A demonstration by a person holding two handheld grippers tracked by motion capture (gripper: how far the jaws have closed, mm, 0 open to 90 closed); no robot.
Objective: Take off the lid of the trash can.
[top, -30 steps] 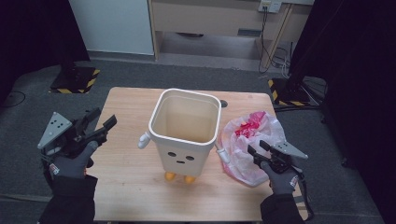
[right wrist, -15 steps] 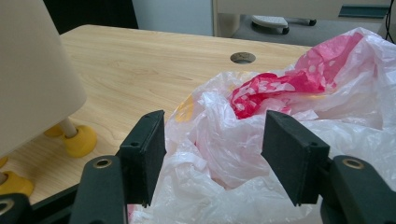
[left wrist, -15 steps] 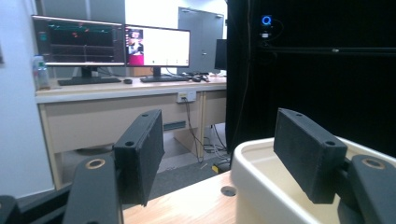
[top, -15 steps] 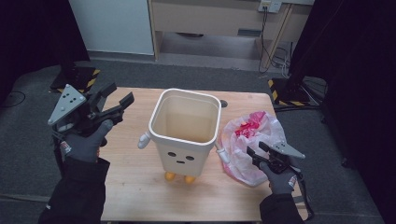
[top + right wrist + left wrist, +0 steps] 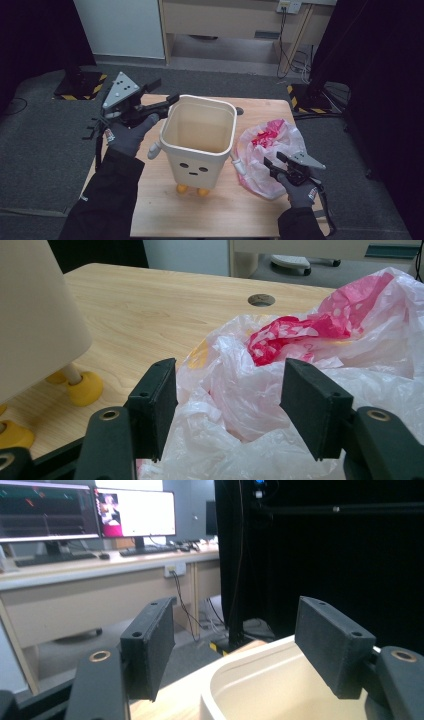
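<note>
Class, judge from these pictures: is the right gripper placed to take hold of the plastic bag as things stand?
Probably yes. The right gripper is open at the plastic bag, whose crumpled film bulges up between its jaws, with nothing between them.

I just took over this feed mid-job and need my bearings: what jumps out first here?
A cream bin with a little face and yellow feet stands upright mid-table, empty as far as its inside shows. To its right lies a crumpled plastic bag, white and pink, with the right tool open at its near edge. The left tool, also open, is raised by the bin's far left corner.
</note>
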